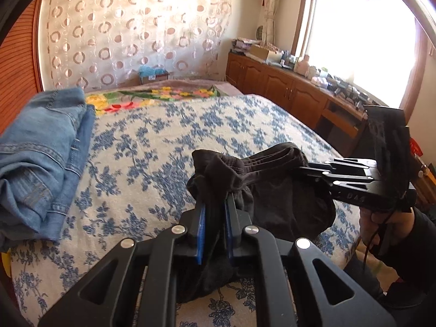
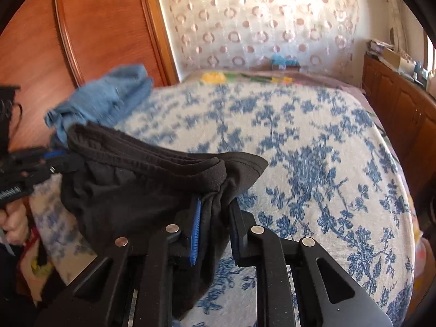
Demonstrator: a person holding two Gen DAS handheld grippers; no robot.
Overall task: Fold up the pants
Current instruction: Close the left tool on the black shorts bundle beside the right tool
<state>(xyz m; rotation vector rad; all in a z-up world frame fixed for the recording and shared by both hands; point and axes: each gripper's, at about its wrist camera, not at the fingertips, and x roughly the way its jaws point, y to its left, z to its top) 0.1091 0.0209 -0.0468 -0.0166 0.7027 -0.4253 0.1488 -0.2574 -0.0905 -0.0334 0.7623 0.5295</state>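
Lower centre of both views, black pants bunched above floral bedspread, left gripper and right gripper each clamped on waistband, jeans folded at left.

a lived-in home bedroom: a bed under a blue-flowered cover fills the middle, a circle-patterned curtain hangs on the far wall, low wooden cabinets crowded with small household items line the right under a bright window.
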